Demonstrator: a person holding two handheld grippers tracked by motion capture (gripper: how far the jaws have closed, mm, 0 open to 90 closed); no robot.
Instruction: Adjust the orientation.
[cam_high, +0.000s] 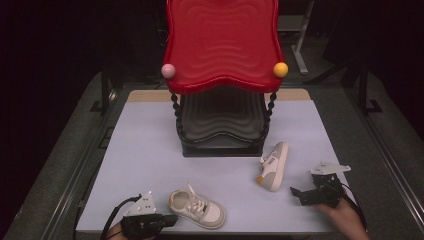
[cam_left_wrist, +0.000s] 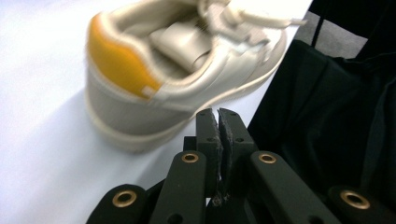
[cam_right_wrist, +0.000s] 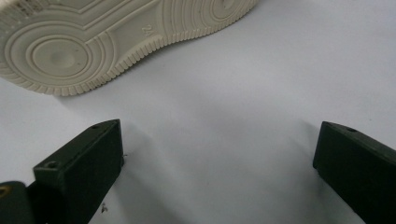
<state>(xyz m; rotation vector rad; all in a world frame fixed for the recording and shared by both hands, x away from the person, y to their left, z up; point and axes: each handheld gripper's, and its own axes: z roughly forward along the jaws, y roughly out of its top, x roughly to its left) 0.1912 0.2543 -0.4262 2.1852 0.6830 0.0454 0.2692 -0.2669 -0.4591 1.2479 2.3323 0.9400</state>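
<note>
I see a pale desk (cam_high: 145, 150) with three things on it: a black rack (cam_high: 221, 131) with a red tray on top at the far middle, an upright shoe (cam_high: 197, 208) near my edge, and a second shoe (cam_high: 274, 166) on its side, right of the rack.

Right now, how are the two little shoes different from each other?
The near shoe stands upright on its sole, laces up; the far shoe lies tipped on its side, its ridged sole facing the right gripper. The near shoe sits just beside the shut left gripper; the far shoe lies nearer the red-topped rack. Both are pale with orange heel patches.
</note>
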